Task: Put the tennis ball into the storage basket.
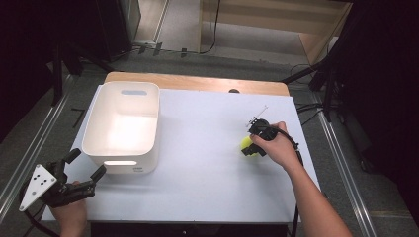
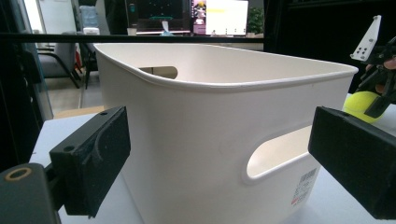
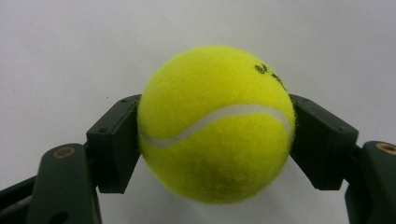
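Observation:
A yellow tennis ball point(image 3: 215, 123) sits squeezed between both black jaws of my right gripper point(image 1: 253, 144), just above the white table top at the right. The ball point(image 1: 245, 143) peeks out from under the person's right hand in the high view, and appears far off at the right edge of the left gripper view point(image 2: 362, 105). My left gripper point(image 1: 86, 165) stands open at the table's front left corner, its jaws apart with nothing between them. It faces the near short wall of a white plastic bin point(image 1: 123, 123), whose cut-out handle point(image 2: 280, 151) lies straight ahead.
The white table point(image 1: 207, 163) has a wooden strip along its far edge. Dark stands and cables line the floor on both sides. A barcode label point(image 2: 304, 184) is stuck on the bin's near wall.

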